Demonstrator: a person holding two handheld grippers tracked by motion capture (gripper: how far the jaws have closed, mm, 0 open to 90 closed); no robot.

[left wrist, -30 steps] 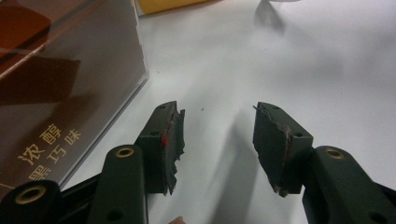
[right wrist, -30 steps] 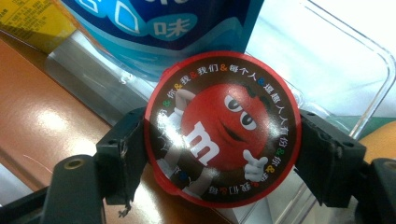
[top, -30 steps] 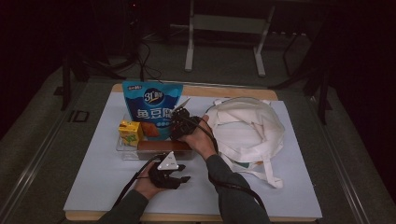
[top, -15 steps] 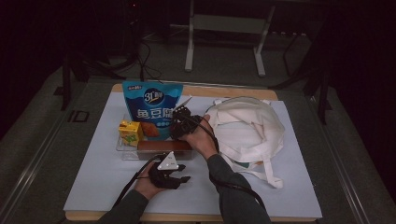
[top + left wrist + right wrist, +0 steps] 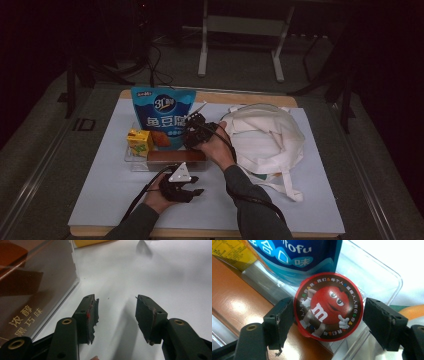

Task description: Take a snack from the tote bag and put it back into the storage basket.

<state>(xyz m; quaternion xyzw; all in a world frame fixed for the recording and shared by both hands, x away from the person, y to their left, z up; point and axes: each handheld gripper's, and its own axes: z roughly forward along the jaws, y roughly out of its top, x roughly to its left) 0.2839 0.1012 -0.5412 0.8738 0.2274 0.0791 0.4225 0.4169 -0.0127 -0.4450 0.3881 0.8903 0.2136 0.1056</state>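
White tabletop (image 5: pixel 115 200) carries everything. Right claw (image 5: pixel 329 315) straddles the round red candy tub (image 5: pixel 329 307) in the clear tray (image 5: pixel 384 277); the left pad touches its rim and the right stands apart, likely mid-placement. Left claw (image 5: pixel 116 317) rests half-open and empty beside the tray, seemingly waiting.

"Tofu" is read on the blue pouch (image 5: pixel 297 255), "m" on the round red lid (image 5: pixel 328 307), and "浓醇黑巧味" on the brown box (image 5: pixel 27 312).

High view looks down and forward over worktop (image 5: pixel 100 200); both gripper views sit close, sharing clear tray (image 5: pixel 374 272) with it.
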